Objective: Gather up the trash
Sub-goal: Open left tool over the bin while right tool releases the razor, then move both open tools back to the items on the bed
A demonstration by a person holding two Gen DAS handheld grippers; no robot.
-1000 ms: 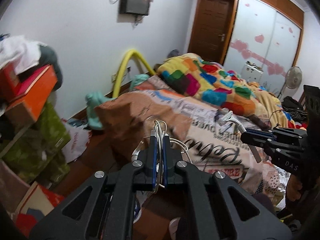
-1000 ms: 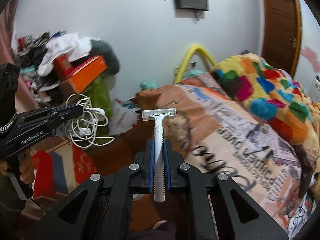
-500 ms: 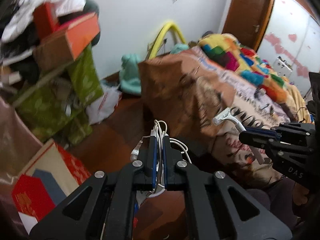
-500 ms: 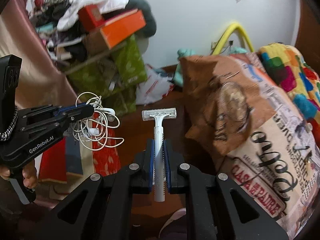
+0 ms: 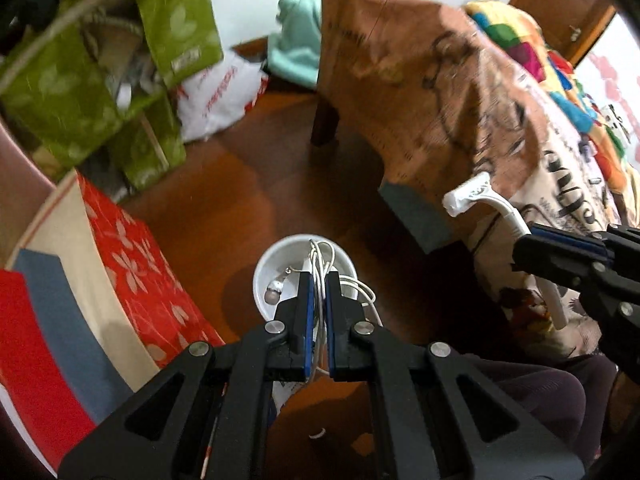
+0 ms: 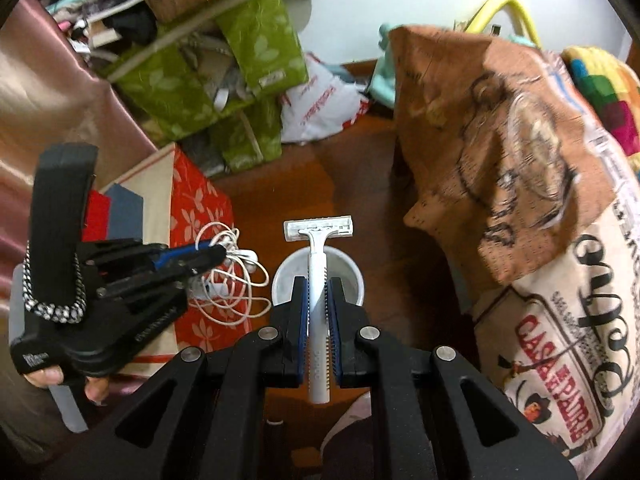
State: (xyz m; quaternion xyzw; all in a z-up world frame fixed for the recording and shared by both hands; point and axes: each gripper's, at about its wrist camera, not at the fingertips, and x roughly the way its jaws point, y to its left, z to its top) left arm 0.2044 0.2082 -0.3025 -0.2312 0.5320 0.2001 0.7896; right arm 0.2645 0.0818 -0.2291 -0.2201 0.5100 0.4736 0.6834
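Observation:
My left gripper (image 5: 317,280) is shut on a tangle of white earphones (image 5: 320,258), held above a round white bin (image 5: 276,260) on the wood floor. In the right wrist view the left gripper (image 6: 218,254) is at the left with the earphones (image 6: 236,280) dangling. My right gripper (image 6: 318,284) is shut on a white disposable razor (image 6: 318,236), head up, above the same white bin (image 6: 288,276). In the left wrist view the right gripper (image 5: 524,240) and the razor (image 5: 468,196) are at the right.
A bed with a brown printed cover (image 5: 440,80) stands at the right. Green boxes (image 5: 80,72) and a white plastic bag (image 5: 216,96) are piled at the left. A red flowered box (image 5: 132,264) stands beside the bin.
Both grippers have tilted down from the room and bed toward the floor. The white bin has come into view under them. Both still hold their objects.

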